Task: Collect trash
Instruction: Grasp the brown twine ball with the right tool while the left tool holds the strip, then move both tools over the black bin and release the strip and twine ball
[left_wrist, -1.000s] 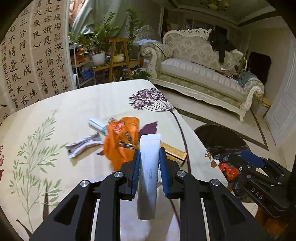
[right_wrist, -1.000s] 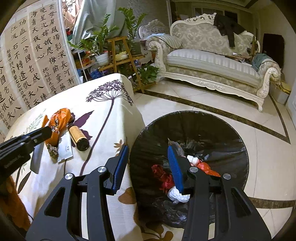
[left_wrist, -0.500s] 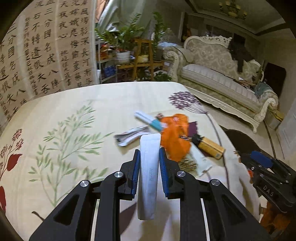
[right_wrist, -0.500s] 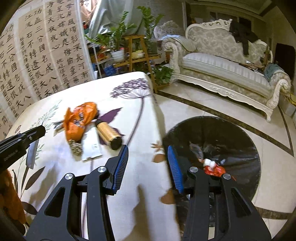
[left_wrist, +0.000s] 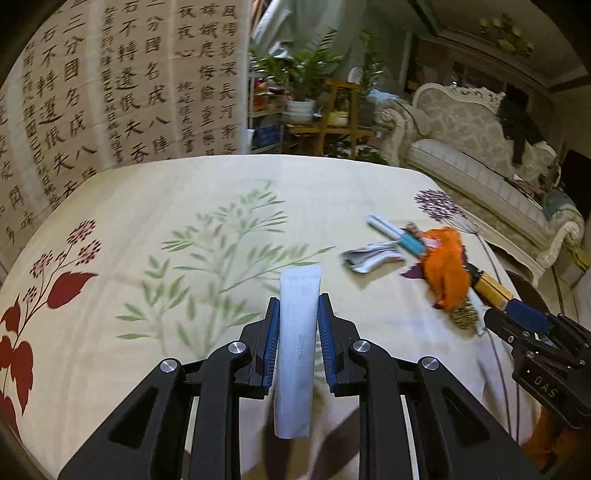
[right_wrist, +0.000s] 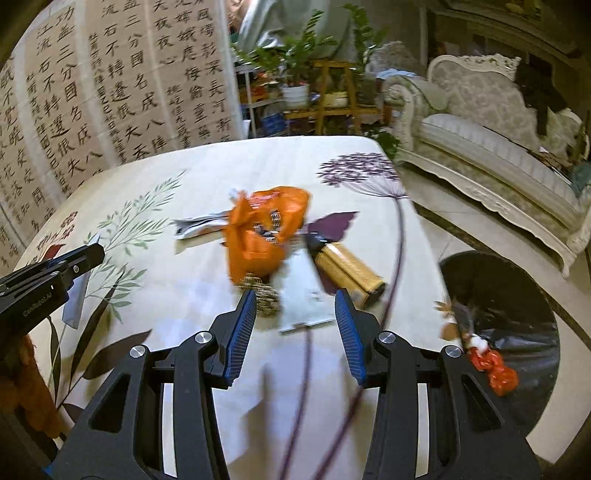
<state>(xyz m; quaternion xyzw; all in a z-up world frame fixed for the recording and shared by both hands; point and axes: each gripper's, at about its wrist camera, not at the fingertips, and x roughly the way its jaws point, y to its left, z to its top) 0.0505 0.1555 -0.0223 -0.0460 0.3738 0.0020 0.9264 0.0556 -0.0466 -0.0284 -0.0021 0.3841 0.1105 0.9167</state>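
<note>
White flat tube (left_wrist: 297, 354): clamped between the blue pads of the left gripper (left_wrist: 297, 314), its crimped end pointing forward past the fingertips, its other end hanging below them, held above the floral tablecloth (left_wrist: 184, 206). Right gripper (right_wrist: 295, 314): jaws parted with nothing between them, poised over the cloth just short of the litter pile. Orange plastic bag (right_wrist: 264, 229): crumpled, lying on the cloth at the centre of the pile. White flat packet (right_wrist: 304, 295): lying partly under the bag's near edge, showing between the right gripper's pads in the right wrist view, though whether they reach it cannot be told. Gold cylindrical container with a dark cap (right_wrist: 343, 267): on its side, just right of the packet, touching it or very near. Small brown patterned scrap (right_wrist: 260, 293): at the bag's near edge, beside the right gripper's left pad. Crumpled grey-white wrapper (left_wrist: 369, 256): lying on the cloth to the left of the bag. White and blue stick-like item (left_wrist: 397, 234): lying aslant across the wrapper's far end, its blue end against the bag. Round bin with a black liner (right_wrist: 517, 325): standing on the tiled floor off the table's right edge, holding red and white waste. Background: calligraphy screen (right_wrist: 110, 92), potted plants (right_wrist: 295, 62) on wooden stands, cream ornate sofa (right_wrist: 498, 122).
</note>
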